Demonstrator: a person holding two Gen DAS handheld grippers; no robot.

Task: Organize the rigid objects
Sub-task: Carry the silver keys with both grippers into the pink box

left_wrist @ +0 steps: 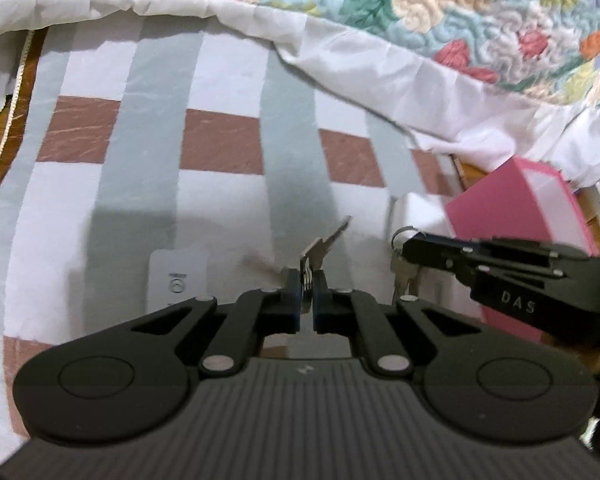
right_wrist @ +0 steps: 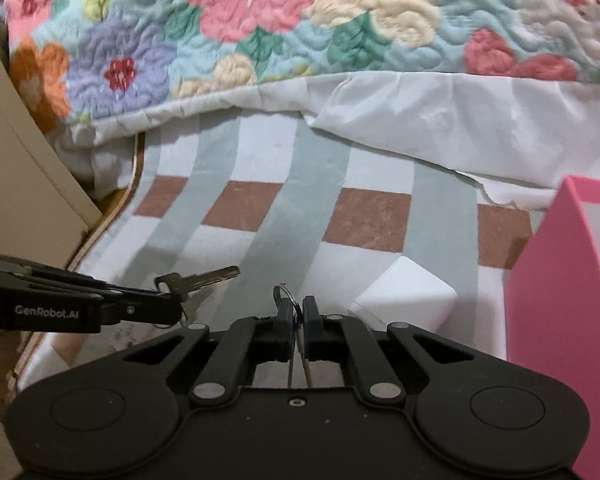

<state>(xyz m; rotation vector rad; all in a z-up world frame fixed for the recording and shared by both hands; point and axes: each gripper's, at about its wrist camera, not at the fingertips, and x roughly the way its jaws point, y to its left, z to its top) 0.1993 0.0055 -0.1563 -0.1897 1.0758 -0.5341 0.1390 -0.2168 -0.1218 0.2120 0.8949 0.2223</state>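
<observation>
Now we hold two sets of keys above a checked sheet [left_wrist: 148, 200], one in each gripper. Our left gripper [left_wrist: 307, 280] has its jaws closed tight on a small bunch of keys [left_wrist: 320, 250]; seen from the left wrist, the bunch sits right at the fingertips and one key blade runs out beyond them toward about 1 o'clock, its long axis tilted up and to the right. From the right wrist the same bunch [right_wrist: 196, 280] shows at 9 o'clock, the blade lying nearly level and pointing toward 3 o'clock, tip slightly raised.

Our right gripper [right_wrist: 297, 316] is clamped on a second set of keys on a ring [right_wrist: 285, 294]. The ring stands just past the fingertips at 12 o'clock, while two thin blades hang back between the fingers toward 6 o'clock, their long axes close to vertical in that view. From the left wrist this gripper [left_wrist: 400, 246] comes in from 3 o'clock, with the ring at its tip and the keys dangling straight down.

A pink box [right_wrist: 560, 300] stands at 3 o'clock of the right gripper, just beside it. A white block [right_wrist: 408, 292] lies on the sheet between that gripper and the box. A white card [left_wrist: 178, 276] lies flat on the sheet at 10 o'clock of the left fingertips. A flowered quilt [right_wrist: 260, 20] covers the far side.
</observation>
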